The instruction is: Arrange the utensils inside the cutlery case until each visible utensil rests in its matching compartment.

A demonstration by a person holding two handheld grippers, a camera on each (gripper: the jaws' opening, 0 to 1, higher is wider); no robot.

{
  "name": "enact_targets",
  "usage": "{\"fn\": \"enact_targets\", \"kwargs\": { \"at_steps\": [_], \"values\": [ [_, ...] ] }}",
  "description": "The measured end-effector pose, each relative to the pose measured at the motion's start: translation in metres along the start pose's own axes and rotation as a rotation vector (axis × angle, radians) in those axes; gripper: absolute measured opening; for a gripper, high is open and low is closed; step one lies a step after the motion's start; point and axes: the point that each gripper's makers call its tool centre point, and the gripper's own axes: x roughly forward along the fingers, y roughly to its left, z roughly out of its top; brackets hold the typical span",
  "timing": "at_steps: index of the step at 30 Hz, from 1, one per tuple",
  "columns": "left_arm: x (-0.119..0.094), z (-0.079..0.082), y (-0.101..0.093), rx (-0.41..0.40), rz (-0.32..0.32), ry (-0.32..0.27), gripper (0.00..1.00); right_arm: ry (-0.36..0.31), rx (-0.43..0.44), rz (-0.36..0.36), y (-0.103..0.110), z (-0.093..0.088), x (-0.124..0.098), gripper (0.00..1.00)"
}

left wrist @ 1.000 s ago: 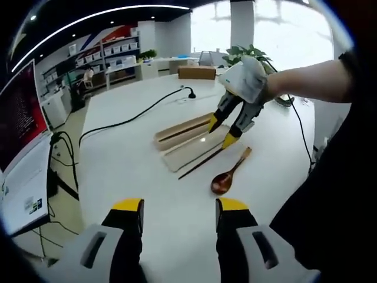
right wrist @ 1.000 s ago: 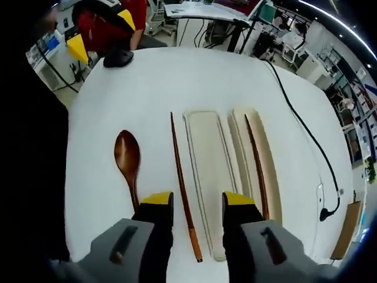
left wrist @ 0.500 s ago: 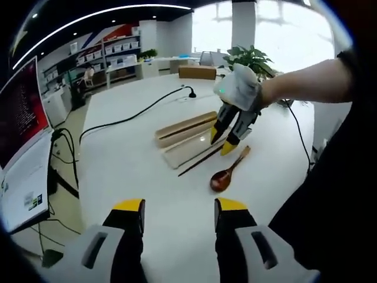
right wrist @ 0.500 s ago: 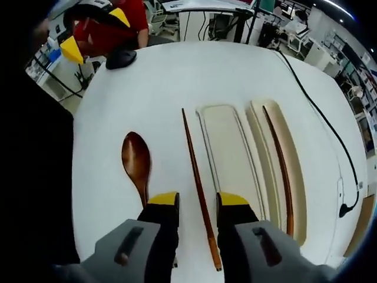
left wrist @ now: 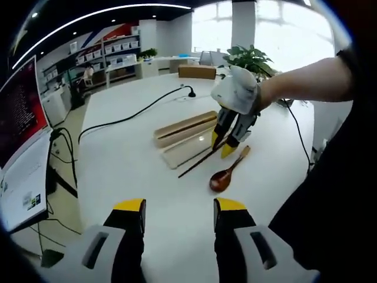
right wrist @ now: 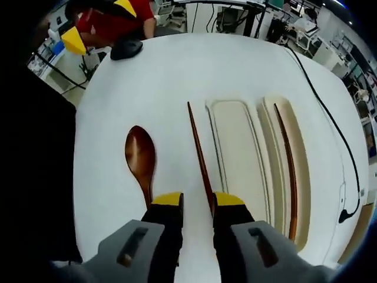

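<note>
A wooden cutlery case (right wrist: 235, 147) lies on the white table (right wrist: 177, 71); its wide compartment is empty. One dark chopstick (right wrist: 287, 159) rests in the narrow compartment (right wrist: 300, 177). A second chopstick (right wrist: 199, 150) lies on the table left of the case, its near end running between the fingers of my right gripper (right wrist: 198, 200), close to the right finger; the jaws are narrow but open. A brown wooden spoon (right wrist: 141, 162) lies further left. In the left gripper view my right gripper (left wrist: 221, 145) points down at that chopstick (left wrist: 197, 163), beside the spoon (left wrist: 224, 177) and case (left wrist: 185, 127). My left gripper (left wrist: 178, 206) hangs open over bare table.
A black cable (left wrist: 129, 118) crosses the table beyond the case. A monitor (left wrist: 17, 153) stands off the left edge. A plant (left wrist: 247, 56) and a cardboard box (left wrist: 197, 72) are at the far side. A black object (right wrist: 126, 48) lies near the table's edge.
My right gripper has come down and forward over the loose chopstick, which now runs between its fingers; the gap between them has narrowed slightly. The left gripper has stayed put.
</note>
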Motion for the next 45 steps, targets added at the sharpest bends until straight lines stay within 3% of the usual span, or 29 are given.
{"fn": "enact_targets", "kwargs": {
  "at_steps": [5, 7, 11, 17, 20, 26, 28, 35, 41, 45],
  "values": [
    [-0.001, -0.002, 0.002, -0.013, 0.002, 0.001, 0.47, 0.012, 0.003, 0.008, 0.003, -0.002, 0.004, 0.17],
    [0.000, -0.002, 0.003, -0.001, 0.006, 0.006, 0.46, 0.007, -0.036, 0.007, 0.001, -0.001, 0.005, 0.17],
    [-0.001, 0.000, 0.002, -0.016, 0.004, -0.006, 0.46, 0.019, -0.001, 0.008, 0.001, -0.003, 0.003, 0.17],
    [0.002, -0.003, -0.002, -0.008, -0.004, 0.008, 0.46, 0.047, -0.020, 0.010, 0.000, -0.003, 0.004, 0.14],
    [0.003, -0.002, -0.001, -0.012, -0.004, 0.005, 0.46, 0.068, -0.097, 0.009, 0.003, -0.002, 0.005, 0.14],
    [0.006, -0.003, -0.003, -0.005, -0.014, 0.014, 0.46, 0.147, -0.152, 0.012, 0.005, -0.001, 0.006, 0.12],
    [0.007, -0.004, -0.005, 0.000, -0.019, 0.018, 0.45, 0.179, -0.127, 0.008, 0.004, -0.001, 0.007, 0.12],
    [0.009, -0.006, -0.008, 0.008, -0.028, 0.023, 0.45, 0.184, -0.107, 0.006, 0.003, -0.002, 0.007, 0.11],
    [0.007, -0.010, -0.009, 0.011, -0.028, 0.032, 0.45, 0.148, -0.095, 0.029, 0.000, -0.002, 0.007, 0.09],
    [0.007, -0.014, -0.009, 0.050, -0.020, 0.054, 0.45, 0.137, -0.129, 0.032, 0.001, 0.000, 0.007, 0.06]
  ]
}}
